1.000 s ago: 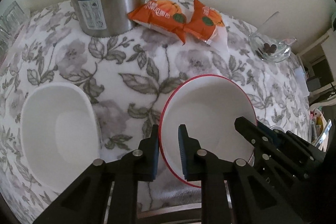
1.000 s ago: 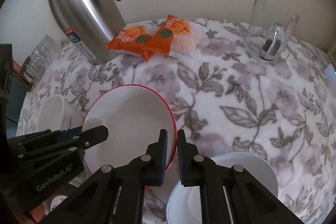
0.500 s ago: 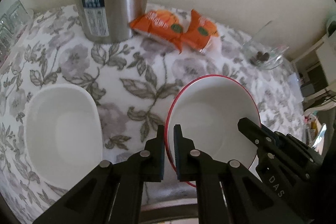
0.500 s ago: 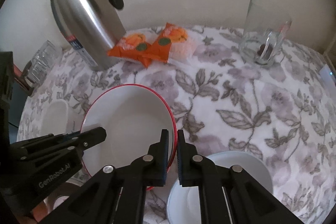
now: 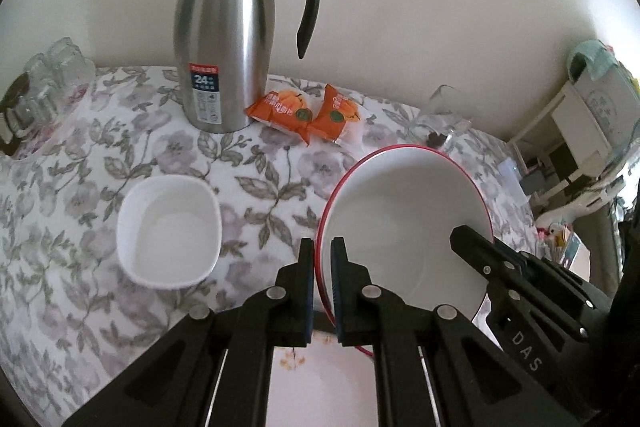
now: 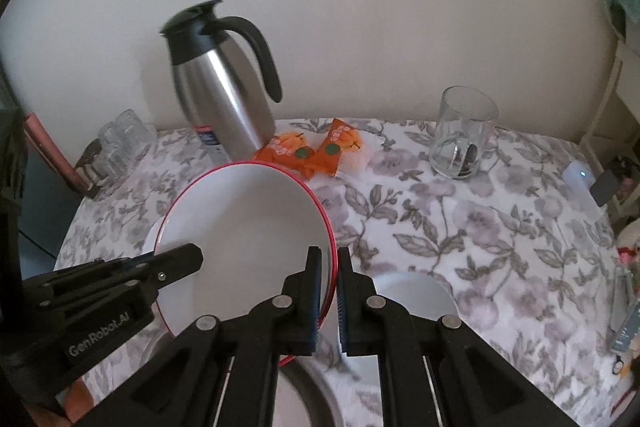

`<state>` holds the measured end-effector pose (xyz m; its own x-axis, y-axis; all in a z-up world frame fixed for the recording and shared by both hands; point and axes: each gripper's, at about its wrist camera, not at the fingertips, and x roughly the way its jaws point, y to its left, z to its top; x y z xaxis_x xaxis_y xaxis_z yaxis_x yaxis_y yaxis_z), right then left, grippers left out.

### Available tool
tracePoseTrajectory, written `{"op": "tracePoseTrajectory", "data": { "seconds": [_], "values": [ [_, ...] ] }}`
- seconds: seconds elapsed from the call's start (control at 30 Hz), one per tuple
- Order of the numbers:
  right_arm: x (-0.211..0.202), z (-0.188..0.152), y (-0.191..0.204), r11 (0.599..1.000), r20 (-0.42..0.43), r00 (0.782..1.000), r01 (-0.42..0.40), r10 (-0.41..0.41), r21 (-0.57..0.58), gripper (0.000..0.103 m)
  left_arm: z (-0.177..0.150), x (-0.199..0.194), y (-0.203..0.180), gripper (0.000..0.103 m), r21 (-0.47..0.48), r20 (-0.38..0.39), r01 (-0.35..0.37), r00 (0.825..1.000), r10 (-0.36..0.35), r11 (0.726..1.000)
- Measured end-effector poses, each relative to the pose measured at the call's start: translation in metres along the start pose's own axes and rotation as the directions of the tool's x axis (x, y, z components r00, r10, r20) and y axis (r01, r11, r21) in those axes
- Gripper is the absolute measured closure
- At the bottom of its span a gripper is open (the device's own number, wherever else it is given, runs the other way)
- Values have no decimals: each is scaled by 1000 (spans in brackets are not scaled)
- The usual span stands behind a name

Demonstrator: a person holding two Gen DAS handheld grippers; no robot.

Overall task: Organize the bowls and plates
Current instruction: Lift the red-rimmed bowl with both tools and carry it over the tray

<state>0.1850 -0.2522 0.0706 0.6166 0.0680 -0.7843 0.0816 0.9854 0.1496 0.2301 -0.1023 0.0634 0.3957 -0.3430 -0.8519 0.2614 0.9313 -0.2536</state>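
I had the red-rimmed bowl pinched from both sides and lifted off the floral tablecloth. My left gripper was closed down narrow on the bowl's left rim, one finger inside the rim and one outside. My right gripper clamped the opposite rim the same way, its blue-padded fingers sandwiching the red edge. Each gripper also showed at the edge of the other's camera, reaching into the bowl.

Taking the steel thermos jug as my landmark: the bowl hung in front of it and to its right, tilted, with its far rim near the orange snack packets that lay just beside the jug's base. A white square-ish bowl sat on the cloth directly in front of the jug, well apart from it and left of the held bowl. A smaller white dish rested on the cloth to the right of the held bowl, partly behind my right gripper's finger. A clear glass mug stood far right of the jug near the wall, with something dark at its bottom. A cluster of small glasses sat to the jug's left at the table edge.
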Motion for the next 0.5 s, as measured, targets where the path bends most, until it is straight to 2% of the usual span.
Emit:
{"op": "tracePoseTrajectory", "data": {
  "seconds": [0.1,0.27,0.5],
  "values": [
    [-13,-19,6,1000,-1,1000,2,-2,17,95,-21,-15,3,95,-4,24,6,1000,-6,1000],
    [-19,-55,12,998,-27,999,-31,32,62,95,-59,-25,19,95,-34,5,18,1000,-18,999],
    [-22,-107,17,986,-39,993,-103,109,130,95,-104,-38,41,94,-77,12,36,999,-35,996]
  ]
}}
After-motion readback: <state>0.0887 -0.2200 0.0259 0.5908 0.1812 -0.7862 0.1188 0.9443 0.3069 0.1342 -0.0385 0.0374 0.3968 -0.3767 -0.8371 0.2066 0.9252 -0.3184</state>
